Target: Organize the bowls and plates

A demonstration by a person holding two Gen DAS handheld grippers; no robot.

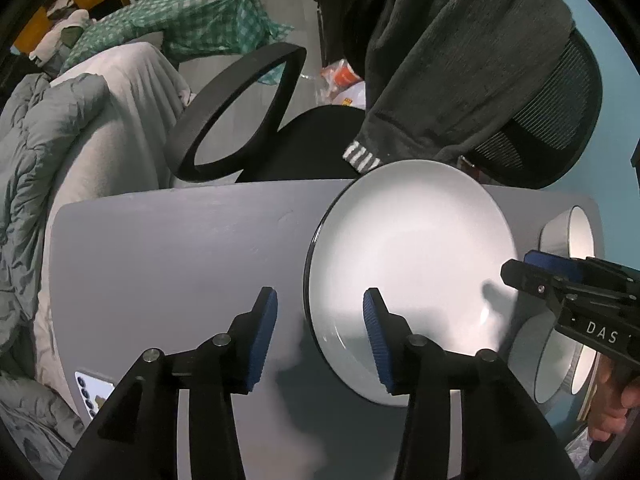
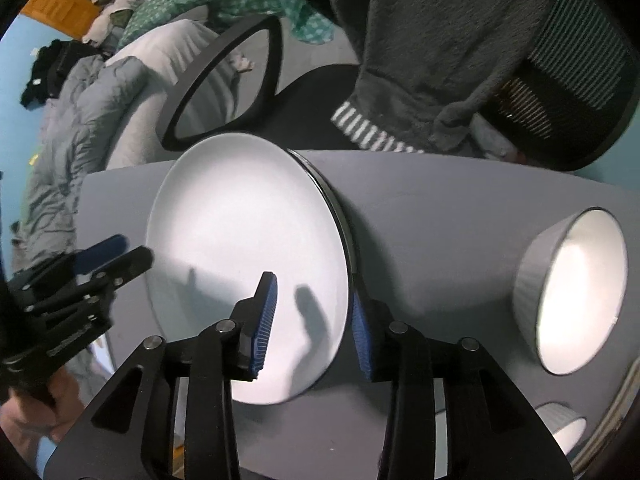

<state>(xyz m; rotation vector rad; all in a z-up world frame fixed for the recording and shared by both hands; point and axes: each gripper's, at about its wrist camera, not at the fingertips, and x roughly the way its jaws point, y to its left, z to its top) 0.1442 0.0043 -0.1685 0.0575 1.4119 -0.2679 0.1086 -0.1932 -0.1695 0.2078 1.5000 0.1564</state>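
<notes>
A large white plate (image 1: 408,264) with a dark rim lies on the grey table (image 1: 172,264); it also shows in the right wrist view (image 2: 244,240), on top of another dark-rimmed plate (image 2: 340,216). My left gripper (image 1: 320,332) is open, its fingers straddling the plate's left rim. My right gripper (image 2: 314,320) is open, its fingers straddling the plate's right rim; it also shows in the left wrist view (image 1: 540,272). A grey bowl (image 2: 572,292) with a white inside stands to the right. A second bowl (image 2: 564,426) sits nearer.
A black office chair (image 1: 248,120) draped with a grey garment (image 1: 452,60) stands behind the table. A bed with grey bedding (image 1: 60,152) is at the left. A card (image 1: 94,392) lies at the table's near left corner.
</notes>
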